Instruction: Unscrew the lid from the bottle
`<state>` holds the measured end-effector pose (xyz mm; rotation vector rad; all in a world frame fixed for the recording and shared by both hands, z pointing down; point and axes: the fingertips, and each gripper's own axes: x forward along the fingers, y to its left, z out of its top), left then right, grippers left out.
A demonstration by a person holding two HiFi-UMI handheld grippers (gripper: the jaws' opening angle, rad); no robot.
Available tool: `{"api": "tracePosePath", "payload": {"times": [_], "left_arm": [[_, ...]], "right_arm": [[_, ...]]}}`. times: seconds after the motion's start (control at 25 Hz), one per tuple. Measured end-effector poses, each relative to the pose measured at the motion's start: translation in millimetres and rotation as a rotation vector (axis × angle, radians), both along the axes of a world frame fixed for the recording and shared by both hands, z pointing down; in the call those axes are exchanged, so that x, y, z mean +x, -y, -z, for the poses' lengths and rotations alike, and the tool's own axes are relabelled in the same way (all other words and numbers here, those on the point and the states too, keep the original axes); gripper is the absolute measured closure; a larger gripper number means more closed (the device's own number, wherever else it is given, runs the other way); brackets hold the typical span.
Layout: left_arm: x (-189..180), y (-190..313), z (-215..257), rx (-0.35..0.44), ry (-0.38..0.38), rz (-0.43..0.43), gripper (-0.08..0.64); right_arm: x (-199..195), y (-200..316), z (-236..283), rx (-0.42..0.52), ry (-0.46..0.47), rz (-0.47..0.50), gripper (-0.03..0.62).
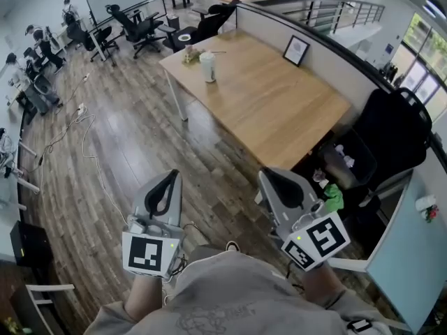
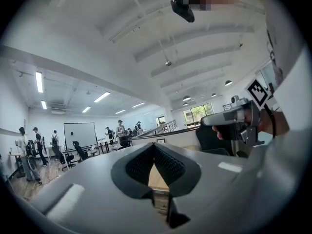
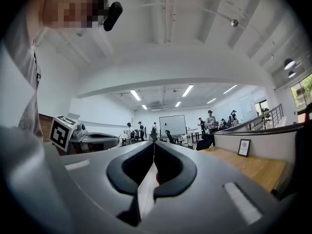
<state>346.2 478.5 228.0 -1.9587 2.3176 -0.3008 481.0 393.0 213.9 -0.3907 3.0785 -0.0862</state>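
A pale bottle (image 1: pixel 207 67) with its lid on stands upright near the far left corner of the wooden table (image 1: pixel 279 110). Both grippers are held close to my body, level, well short of the table and far from the bottle. In the head view the left gripper (image 1: pixel 170 176) is over the wood floor, jaws together with nothing between them. The right gripper (image 1: pixel 269 175) is near the table's front corner, also shut and empty. The left gripper view shows its own closed jaws (image 2: pixel 154 147) and the right gripper (image 2: pixel 234 118) beside it. The right gripper view shows closed jaws (image 3: pixel 154 145).
A framed picture (image 1: pixel 296 49) leans on the partition behind the table. A small object (image 1: pixel 188 56) lies beside the bottle. A black office chair (image 1: pixel 391 138) and a green item (image 1: pixel 334 197) are at the right. Cables (image 1: pixel 77 128) trail on the floor; people and chairs stand far left.
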Motion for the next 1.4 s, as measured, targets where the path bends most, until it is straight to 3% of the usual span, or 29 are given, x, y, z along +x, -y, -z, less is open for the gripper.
{"api": "tracePosePath", "payload": {"times": [0.08,0.12,0.16,0.2,0.24,0.72,1.0,1.4], "left_arm": [[-7.6,-0.7,5.1,0.046,-0.004,0.025,0.558],[-13.7,-1.1,7.8,0.077,-0.01,0.043,0.557],[-19.5,-1.1,9.2,0.099,-0.022,0.059,0.524],[-24.5,-0.9,9.5,0.111,-0.033,0.071,0.39],[-28.7,-0.8,9.7,0.114,-0.039,0.081,0.297],[-88.6,32.0,-6.2,0.076,-0.047,0.11,0.293],[-157.1,73.5,-8.9,0.061,-0.057,0.107,0.293],[-282.8,129.3,1.6,0.053,-0.058,0.072,0.293]], "right_arm": [[-2.6,1.7,0.6,-0.004,0.029,0.003,0.577],[-5.0,3.3,1.6,-0.006,0.05,-0.002,0.544],[-7.8,5.5,2.5,-0.004,0.065,-0.009,0.415],[-10.4,7.9,2.9,0.001,0.073,-0.02,0.321],[-12.7,10.3,3.1,0.009,0.073,-0.029,0.317],[-65.8,51.9,-3.1,0.005,0.038,-0.045,0.318],[-134.6,94.5,-8.0,-0.01,0.018,-0.048,0.318],[-256.2,153.6,-9.4,-0.037,-0.024,-0.1,0.318]]}}
